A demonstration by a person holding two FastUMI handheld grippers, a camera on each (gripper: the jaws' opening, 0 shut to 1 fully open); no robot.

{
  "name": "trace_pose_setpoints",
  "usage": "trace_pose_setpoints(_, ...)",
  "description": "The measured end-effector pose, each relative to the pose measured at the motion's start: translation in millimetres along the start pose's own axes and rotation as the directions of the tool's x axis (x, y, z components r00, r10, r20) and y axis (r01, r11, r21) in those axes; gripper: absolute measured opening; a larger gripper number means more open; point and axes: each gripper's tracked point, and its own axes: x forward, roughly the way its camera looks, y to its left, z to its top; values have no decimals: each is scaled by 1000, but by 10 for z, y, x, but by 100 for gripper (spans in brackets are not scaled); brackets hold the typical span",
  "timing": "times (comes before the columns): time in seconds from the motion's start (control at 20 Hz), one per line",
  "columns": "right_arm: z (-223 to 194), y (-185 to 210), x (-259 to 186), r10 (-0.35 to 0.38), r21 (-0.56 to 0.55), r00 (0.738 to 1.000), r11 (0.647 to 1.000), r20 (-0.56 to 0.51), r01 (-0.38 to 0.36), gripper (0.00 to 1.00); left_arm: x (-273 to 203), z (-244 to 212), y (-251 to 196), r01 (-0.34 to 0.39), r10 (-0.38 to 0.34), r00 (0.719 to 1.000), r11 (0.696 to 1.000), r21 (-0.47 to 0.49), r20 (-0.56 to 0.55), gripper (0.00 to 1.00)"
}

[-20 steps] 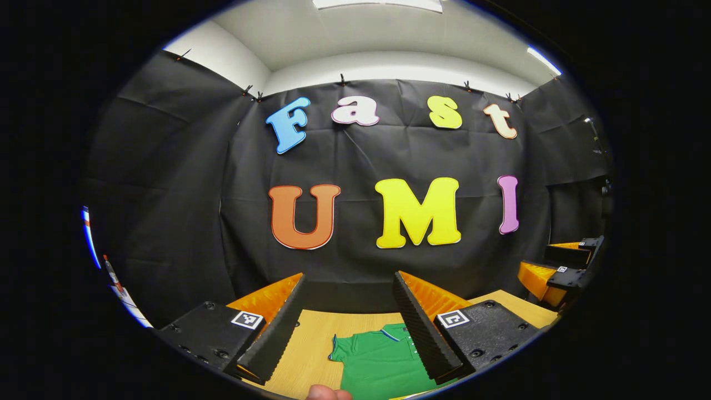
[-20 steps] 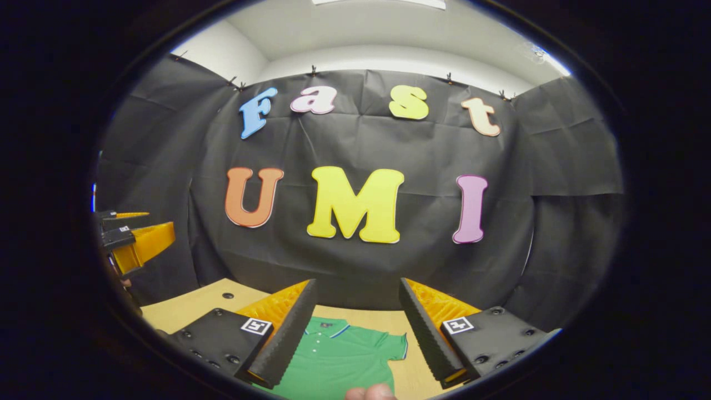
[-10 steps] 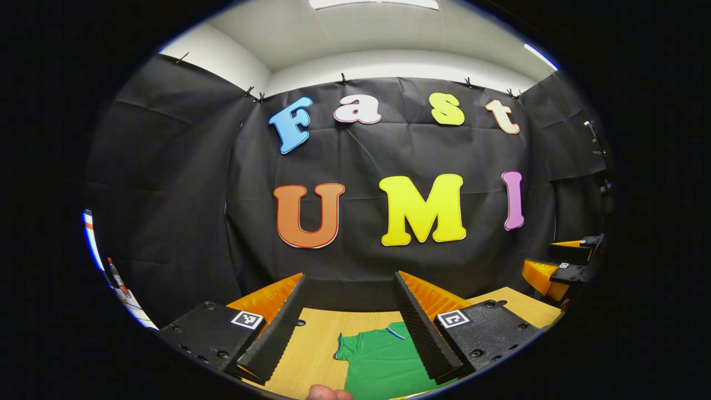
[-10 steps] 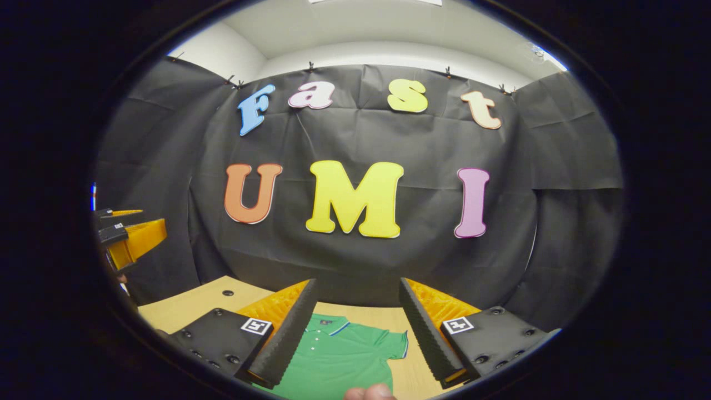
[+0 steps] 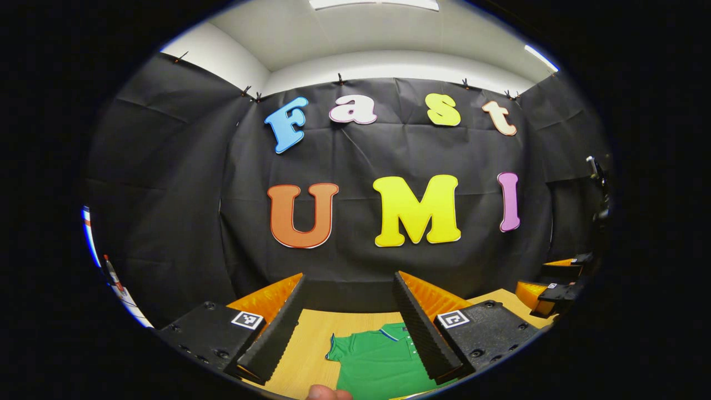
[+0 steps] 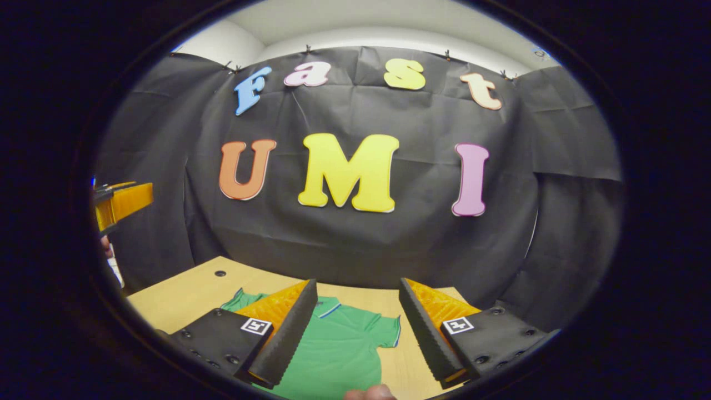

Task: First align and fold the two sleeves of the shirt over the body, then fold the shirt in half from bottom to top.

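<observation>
two grippers hang above a wooden table (image 6: 183,297), both with fingers spread wide and nothing between them: the left gripper (image 5: 349,322) and the right gripper (image 6: 355,328). a green shirt (image 6: 341,350) lies flat on the table below them, collar toward the black wall, sleeves spread out to either side. a fingertip (image 6: 369,393) shows at the bottom edge of the right gripper view.
</observation>
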Motion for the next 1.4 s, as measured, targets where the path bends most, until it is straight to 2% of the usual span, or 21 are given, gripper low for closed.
trace_pose_setpoints(0.25,-434,-311,346,-4,71,992,997,-127,13,94,47,-34,-40,0,0,1000,1000,8,-17,100)
trace_pose_setpoints(0.35,-662,-426,501,-7,102,979,994,-203,28,95,63,-45,-19,-13,13,1000,1000,4,-23,98)
trace_pose_setpoints(0.6,-1075,-719,970,-20,108,951,993,-309,55,94,64,-103,12,-42,42,998,999,10,-44,98)
trace_pose_setpoints(0.85,-1461,-784,1401,10,130,915,990,-402,46,95,15,-258,59,-70,72,993,997,27,-90,98)
trace_pose_setpoints(1.0,-1786,-771,1630,51,149,879,989,-474,24,96,-8,-355,59,-77,81,989,996,37,-120,98)
trace_pose_setpoints(1.2,-2128,-908,1998,37,153,852,987,-522,51,95,-15,-511,-8,-73,80,983,996,52,-167,98)
trace_pose_setpoints(1.4,-2316,-1031,2313,29,158,841,985,-540,67,96,-9,-619,-83,-74,88,976,994,81,-199,98)
